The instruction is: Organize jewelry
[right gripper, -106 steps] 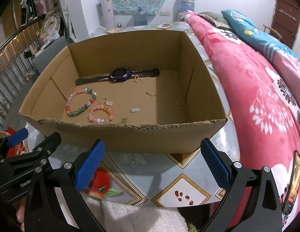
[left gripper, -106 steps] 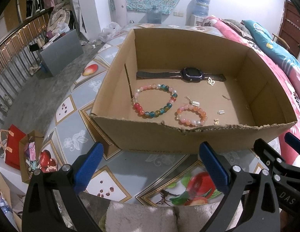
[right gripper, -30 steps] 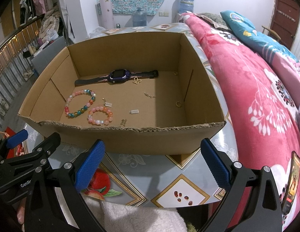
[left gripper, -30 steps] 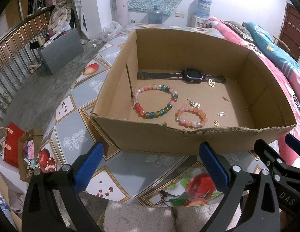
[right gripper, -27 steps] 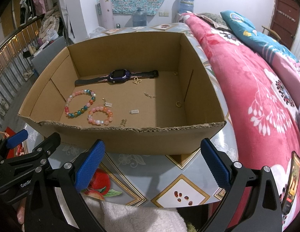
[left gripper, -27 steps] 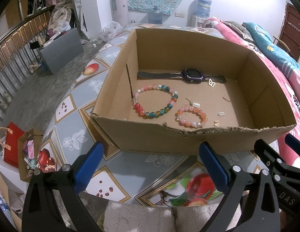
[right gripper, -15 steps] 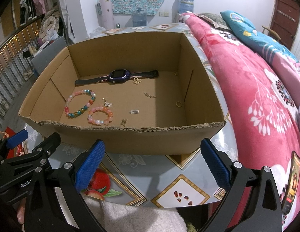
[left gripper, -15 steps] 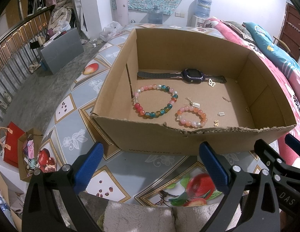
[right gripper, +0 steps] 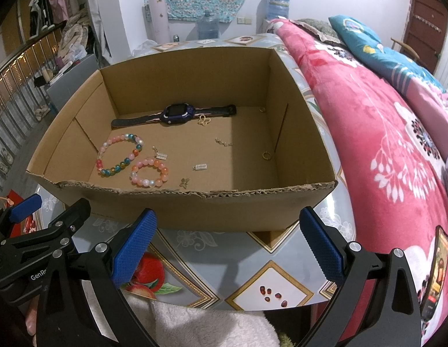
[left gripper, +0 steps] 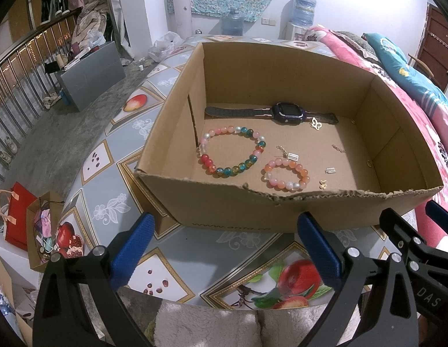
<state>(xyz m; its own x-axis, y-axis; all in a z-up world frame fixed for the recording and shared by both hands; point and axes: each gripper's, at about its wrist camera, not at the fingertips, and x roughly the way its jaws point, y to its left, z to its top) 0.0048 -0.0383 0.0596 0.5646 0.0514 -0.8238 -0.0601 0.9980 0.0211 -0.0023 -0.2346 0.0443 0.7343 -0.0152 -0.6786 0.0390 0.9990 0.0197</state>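
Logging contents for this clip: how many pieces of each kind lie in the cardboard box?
Beaded bracelets: 2, the multicolour bracelet and the pink-orange bracelet
Watch: 1
Butterfly charms: 2
Silver bar charms: 2
Short chain piece: 1
Rings: 2
Total: 10

Both wrist views face shared box closely.

fruit-print table, cardboard box on it
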